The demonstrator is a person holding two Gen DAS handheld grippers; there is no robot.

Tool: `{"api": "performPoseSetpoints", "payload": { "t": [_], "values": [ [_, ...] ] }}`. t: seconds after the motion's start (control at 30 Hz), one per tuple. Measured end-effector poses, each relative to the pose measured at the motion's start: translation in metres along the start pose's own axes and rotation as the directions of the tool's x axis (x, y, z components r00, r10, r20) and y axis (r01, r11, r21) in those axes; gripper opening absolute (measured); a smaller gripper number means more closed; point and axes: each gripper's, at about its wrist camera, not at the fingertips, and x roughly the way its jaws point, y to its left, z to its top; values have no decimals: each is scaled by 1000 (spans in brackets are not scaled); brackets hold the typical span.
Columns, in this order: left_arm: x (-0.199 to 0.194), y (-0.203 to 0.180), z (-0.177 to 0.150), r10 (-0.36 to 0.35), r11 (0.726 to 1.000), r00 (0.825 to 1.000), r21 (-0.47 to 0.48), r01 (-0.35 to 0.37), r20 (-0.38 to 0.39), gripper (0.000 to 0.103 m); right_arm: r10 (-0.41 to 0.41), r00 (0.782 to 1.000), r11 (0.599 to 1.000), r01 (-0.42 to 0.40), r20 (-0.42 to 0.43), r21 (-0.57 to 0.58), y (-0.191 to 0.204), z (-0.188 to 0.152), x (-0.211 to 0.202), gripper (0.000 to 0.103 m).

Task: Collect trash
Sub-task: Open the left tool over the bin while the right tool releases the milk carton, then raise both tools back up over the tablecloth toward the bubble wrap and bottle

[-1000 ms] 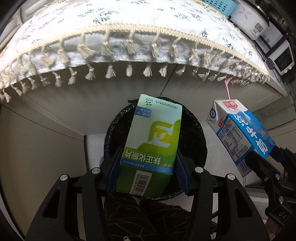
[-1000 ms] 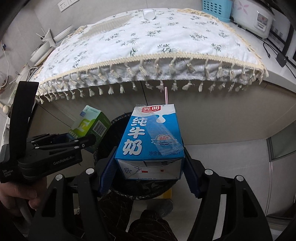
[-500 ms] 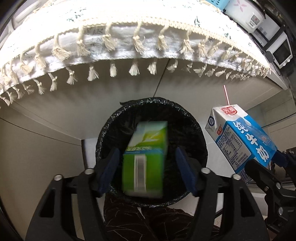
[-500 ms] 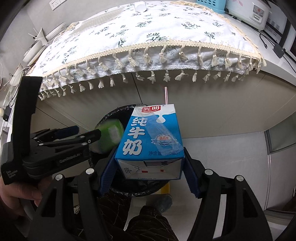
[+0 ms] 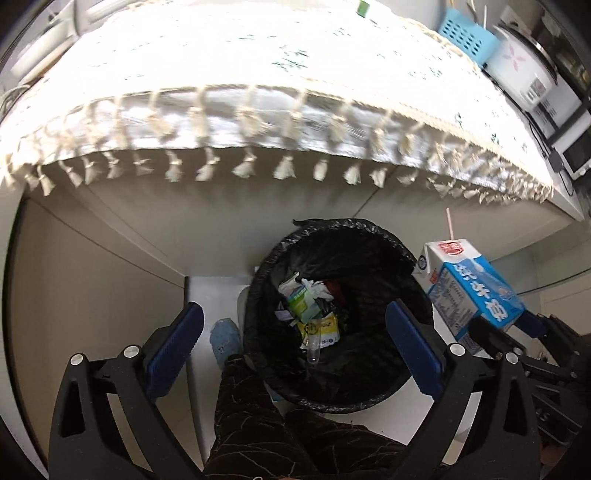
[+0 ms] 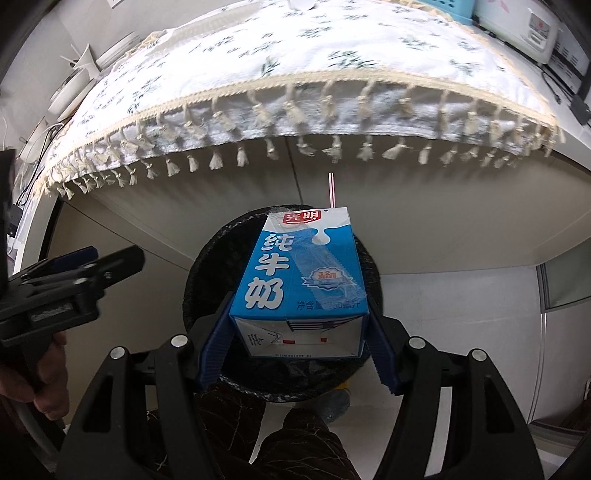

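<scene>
A round bin lined with a black bag (image 5: pixel 373 236) stands on the floor under the table edge. The green and white box (image 5: pixel 303 303) lies inside it among other trash. My left gripper (image 5: pixel 293 339) hangs above the bin's left part, its jaws opening wide with nothing between them. My right gripper (image 6: pixel 299 341) is shut on a blue and white milk carton (image 6: pixel 303 273) with a pink straw (image 6: pixel 331 189), held over the bin (image 6: pixel 207 258). The carton (image 5: pixel 476 291) shows right of the bin in the left wrist view. The left gripper (image 6: pixel 92 266) shows at the left of the right wrist view.
A table with a floral, tasselled cloth (image 6: pixel 295 74) overhangs the bin. A blue basket (image 5: pixel 467 33) and a rice cooker (image 5: pixel 521 70) stand at its far right. A person's dark patterned trousers (image 5: pixel 258 424) and a blue shoe (image 5: pixel 224 338) are beside the bin.
The left gripper let go of the green box, which fell into the bin, and its jaws spread wide. The right gripper brought the milk carton over the bin.
</scene>
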Motion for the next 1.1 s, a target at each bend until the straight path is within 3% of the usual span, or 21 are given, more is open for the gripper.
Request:
{"api": "performPoseSetpoints", "payload": {
  "t": [0.27, 0.33, 0.43, 0.8, 1.1],
  "values": [
    [-6, 13, 1, 27, 1000, 1000, -6, -27, -1, 97, -13, 1000, 1000, 13, -16, -18, 17, 11, 11, 64],
    [-12, 18, 2, 23, 1000, 1000, -15, -23, 1, 97, -15, 1000, 1000, 15, -9, -17, 19, 16, 7, 70],
    [-26, 20, 9, 16, 1000, 1000, -13, -15, 19, 97, -23, 999, 1000, 24, 39, -9, 22, 26, -9, 82],
    [-75, 22, 46, -7, 1000, 996, -8, 8, 92, 97, -26, 980, 1000, 24, 196, 13, 23, 72, -77, 92],
    [-99, 26, 84, -9, 1000, 991, 1, 9, 132, 97, -35, 965, 999, 36, 261, -3, 36, 115, -101, 94]
  ]
}}
